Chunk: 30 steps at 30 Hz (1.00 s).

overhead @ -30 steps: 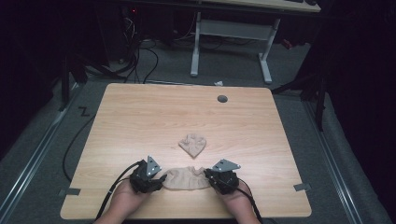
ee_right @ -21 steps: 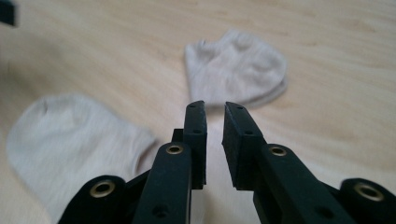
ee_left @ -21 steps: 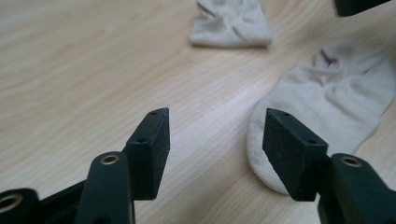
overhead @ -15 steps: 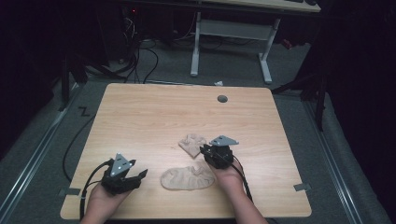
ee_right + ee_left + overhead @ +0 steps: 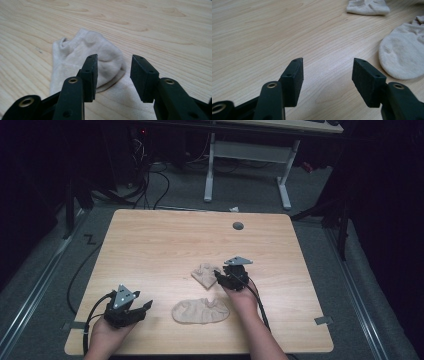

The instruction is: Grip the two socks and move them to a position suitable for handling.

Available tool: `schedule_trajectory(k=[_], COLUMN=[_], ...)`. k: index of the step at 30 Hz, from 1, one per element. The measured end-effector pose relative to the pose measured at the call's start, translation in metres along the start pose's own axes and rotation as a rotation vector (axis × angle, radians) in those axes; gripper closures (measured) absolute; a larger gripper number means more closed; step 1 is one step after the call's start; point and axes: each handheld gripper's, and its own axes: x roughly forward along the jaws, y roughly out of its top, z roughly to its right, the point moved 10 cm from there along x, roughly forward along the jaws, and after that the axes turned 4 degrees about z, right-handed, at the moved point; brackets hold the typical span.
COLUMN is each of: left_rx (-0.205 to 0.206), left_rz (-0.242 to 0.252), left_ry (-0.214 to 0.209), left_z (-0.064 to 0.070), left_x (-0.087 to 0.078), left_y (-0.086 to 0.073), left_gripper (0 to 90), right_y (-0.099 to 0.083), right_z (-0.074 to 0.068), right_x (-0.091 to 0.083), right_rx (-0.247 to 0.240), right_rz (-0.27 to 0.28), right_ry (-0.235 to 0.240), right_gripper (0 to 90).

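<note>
While both jaws gape, flat sock [image 5: 201, 311] lies lengthwise left-right — folded sock [image 5: 205, 274] beside right gripper [image 5: 220, 279].

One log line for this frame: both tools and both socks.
left tool: open, off to the left of flat sock | right tool: open, at crumpled sock, not gripping | both socks on table

I see a dim lab: wooden table [image 5: 165, 240], floor cables [image 5: 150, 180], white desk frame [image 5: 245, 155] behind.
</note>
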Motion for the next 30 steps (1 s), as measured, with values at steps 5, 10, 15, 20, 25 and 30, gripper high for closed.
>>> schedule_trajectory(k=[5,10,15,20,25,30], left_rx=[-0.017,-0.035,-0.049,-0.053,-0.043,-0.039], left_rz=[-0.008,-0.014,-0.016,-0.01,-0.015,-0.006], left_ry=[0.021,0.037,0.043,0.043,0.03,0.021], left_z=[-0.005,-0.011,-0.016,-0.017,-0.015,-0.012], left_x=[-0.005,-0.011,-0.015,-0.016,-0.015,-0.013], left_y=[-0.006,-0.014,-0.018,-0.018,-0.018,-0.015], left_gripper=[43.0,43.0,43.0,43.0,43.0,43.0], right_y=[0.005,0.006,0.007,0.015,0.022,0.026], right_z=[0.002,0.002,-0.009,-0.021,-0.025,-0.025], right_x=[0.007,0.018,0.022,0.012,-0.005,-0.021], right_rx=[0.017,0.037,-0.013,-0.08,-0.083,-0.071], right_rz=[0.013,-0.009,-0.029,0.011,0.048,0.087], right_ry=[0.017,0.04,0.055,0.054,0.075,0.097], right_gripper=[55.3,55.9,77.1,86.9,87.8,88.3])
